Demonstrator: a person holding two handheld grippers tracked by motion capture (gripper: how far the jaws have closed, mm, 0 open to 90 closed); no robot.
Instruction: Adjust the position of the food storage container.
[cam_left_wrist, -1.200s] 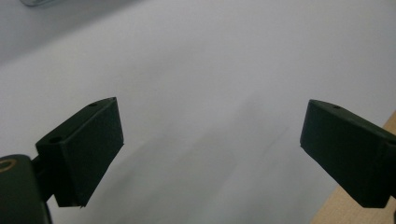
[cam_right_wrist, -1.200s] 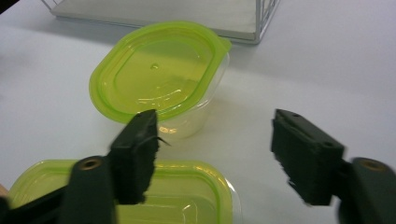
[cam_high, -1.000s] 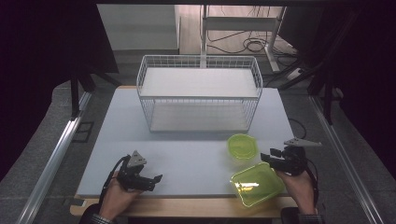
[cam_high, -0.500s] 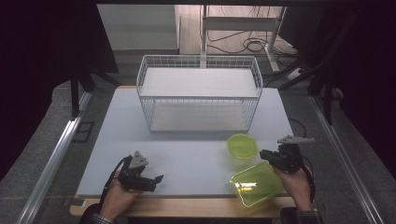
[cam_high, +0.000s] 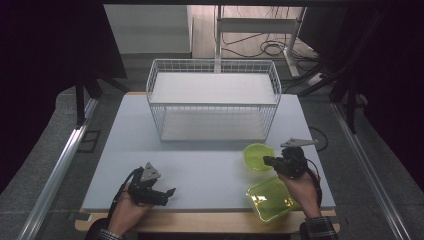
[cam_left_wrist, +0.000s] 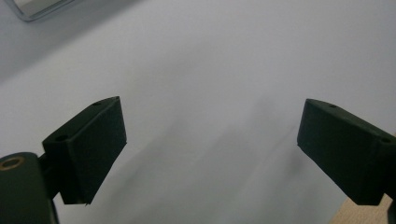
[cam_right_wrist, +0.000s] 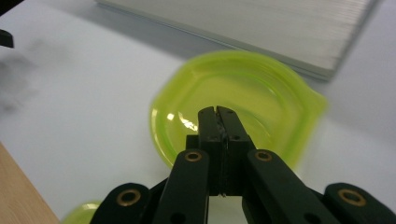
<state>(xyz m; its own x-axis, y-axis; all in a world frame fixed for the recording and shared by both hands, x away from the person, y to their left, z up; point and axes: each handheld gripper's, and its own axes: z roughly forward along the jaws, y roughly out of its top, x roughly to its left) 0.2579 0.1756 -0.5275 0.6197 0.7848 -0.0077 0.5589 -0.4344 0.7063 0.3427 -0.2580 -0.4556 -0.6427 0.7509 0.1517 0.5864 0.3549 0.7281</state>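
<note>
Both yellow-green dishes untouched on the bench.
Right claw (cam_right_wrist: 218, 114) pressed together over round bowl (cam_right_wrist: 233, 107); left claw (cam_left_wrist: 210, 154) spread, at 7 o'clock.

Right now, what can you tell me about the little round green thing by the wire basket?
The round lid is see-through yellow-green, plastic by its look, with a raised rim and a small tab at one edge. It lies flat on the white table, just in front of the wire basket. The right gripper hovers at its edge, jaws shut and holding nothing.
</note>
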